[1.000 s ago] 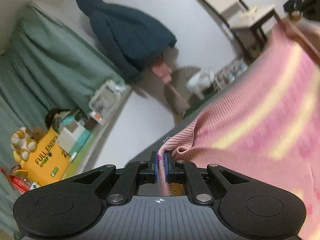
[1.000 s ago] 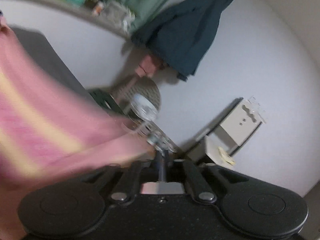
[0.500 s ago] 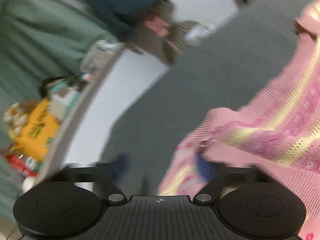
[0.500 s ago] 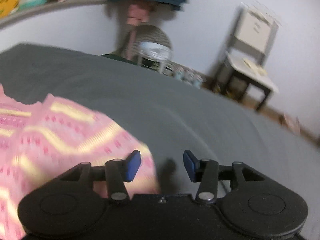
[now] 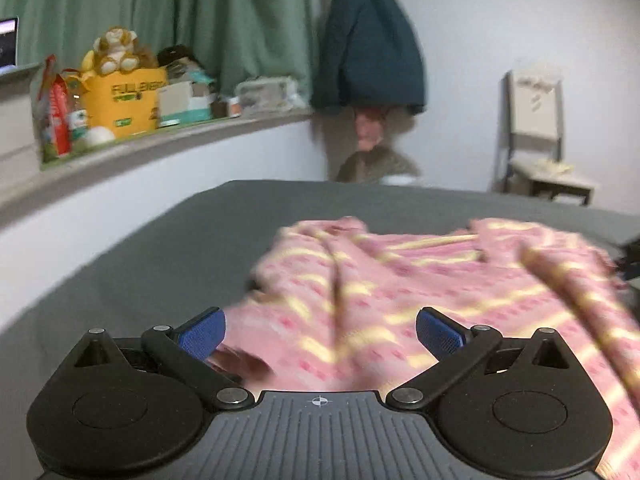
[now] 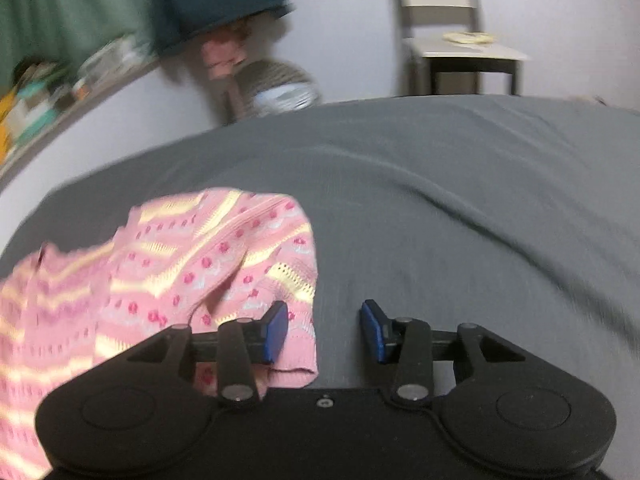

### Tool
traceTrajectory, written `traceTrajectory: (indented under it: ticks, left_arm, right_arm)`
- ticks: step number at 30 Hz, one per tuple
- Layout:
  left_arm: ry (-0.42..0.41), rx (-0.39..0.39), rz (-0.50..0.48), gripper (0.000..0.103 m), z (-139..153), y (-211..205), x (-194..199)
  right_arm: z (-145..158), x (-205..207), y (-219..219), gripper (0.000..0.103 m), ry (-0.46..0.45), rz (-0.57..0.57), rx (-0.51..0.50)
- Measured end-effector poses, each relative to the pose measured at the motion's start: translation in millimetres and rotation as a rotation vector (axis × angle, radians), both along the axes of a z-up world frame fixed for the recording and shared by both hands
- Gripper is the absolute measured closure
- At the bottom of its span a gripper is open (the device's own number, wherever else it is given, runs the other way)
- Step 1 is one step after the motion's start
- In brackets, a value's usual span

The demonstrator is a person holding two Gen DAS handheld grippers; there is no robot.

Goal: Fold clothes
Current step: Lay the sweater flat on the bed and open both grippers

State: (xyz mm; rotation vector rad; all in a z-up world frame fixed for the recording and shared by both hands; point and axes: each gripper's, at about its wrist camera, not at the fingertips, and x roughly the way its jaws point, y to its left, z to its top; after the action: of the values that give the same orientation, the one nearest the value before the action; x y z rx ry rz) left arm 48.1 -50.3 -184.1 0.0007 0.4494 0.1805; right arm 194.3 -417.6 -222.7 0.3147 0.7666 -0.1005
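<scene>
Pink sweater (image 5: pixel 400 300) dropped rumpled on the grey bed (image 6: pixel 440 200) for folding; my left gripper (image 5: pixel 320 334) gapes wide, right gripper (image 6: pixel 324 330) half-spread, both empty.

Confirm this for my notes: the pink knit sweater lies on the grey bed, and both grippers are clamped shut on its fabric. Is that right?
Not quite. The pink knit sweater does lie on the grey bed, but neither gripper is clamped. The left wrist view shows the left gripper with fingers spread wide over the fabric; the right wrist view shows the right gripper open too, pressing on nothing.
</scene>
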Motion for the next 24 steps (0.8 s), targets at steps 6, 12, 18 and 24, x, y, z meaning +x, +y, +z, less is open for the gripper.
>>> traceTrajectory:
  ticks: [6, 12, 18, 24]
  left_arm:
    - [-0.123, -0.066, -0.167, 0.000, -7, 9, 18]
    - [-0.109, -0.135, -0.227, 0.000, -32, 30, 16]
    - [-0.094, -0.213, -0.210, 0.000, -41, 50, 20]
    - [-0.117, -0.212, -0.204, 0.000, -28, 48, 14]
  right_arm:
    - [-8, -24, -38, 0.063, -0.060, -0.203, 0.372]
    - [-3, -8, -13, 0.064, -0.021, -0.111, 0.135]
    - [3, 4, 6, 0.099, 0.017, -0.091, -0.083]
    - [39, 32, -21, 0.099, -0.038, -0.139, -0.317]
